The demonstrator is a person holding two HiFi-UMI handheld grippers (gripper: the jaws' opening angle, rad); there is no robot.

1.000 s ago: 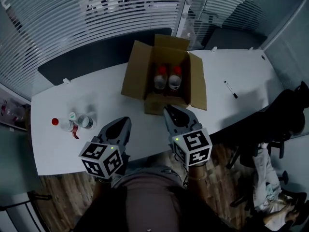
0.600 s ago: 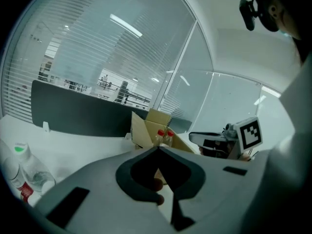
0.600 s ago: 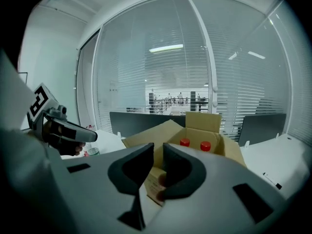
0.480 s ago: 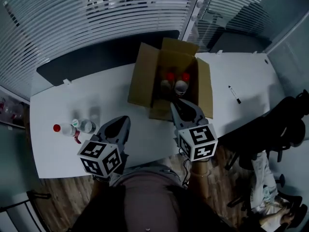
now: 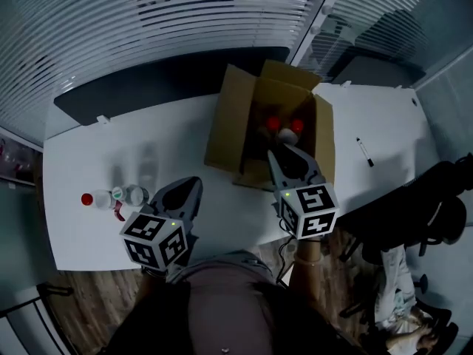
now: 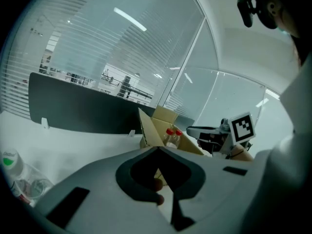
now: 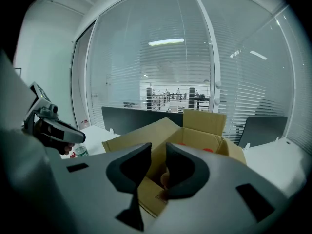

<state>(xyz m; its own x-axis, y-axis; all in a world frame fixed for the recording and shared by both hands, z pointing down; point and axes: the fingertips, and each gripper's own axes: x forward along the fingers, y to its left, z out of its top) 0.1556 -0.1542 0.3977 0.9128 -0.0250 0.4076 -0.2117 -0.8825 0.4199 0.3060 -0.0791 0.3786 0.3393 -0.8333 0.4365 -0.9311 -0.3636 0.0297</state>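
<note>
An open cardboard box (image 5: 236,120) stands on the white table (image 5: 96,146) with two red-capped bottles (image 5: 284,124) upright inside. My right gripper (image 5: 284,152) hangs over the box's near edge, pointing at those bottles; its jaws stand a little apart and hold nothing. The right gripper view (image 7: 157,152) looks into the box (image 7: 204,128). My left gripper (image 5: 191,186) hovers over the table's near edge, shut and holding nothing, with its tips meeting in the left gripper view (image 6: 158,149). Three loose bottles (image 5: 111,196), with red, green and clear tops, lie to its left.
A black marker (image 5: 364,152) lies on the table to the right of the box. A dark partition (image 5: 162,87) runs along the table's far edge before slatted glass walls. A black office chair (image 5: 436,198) stands at the right. The floor is wood.
My right gripper has moved forward from the table in front of the box to over its near edge. The left gripper has barely moved.
</note>
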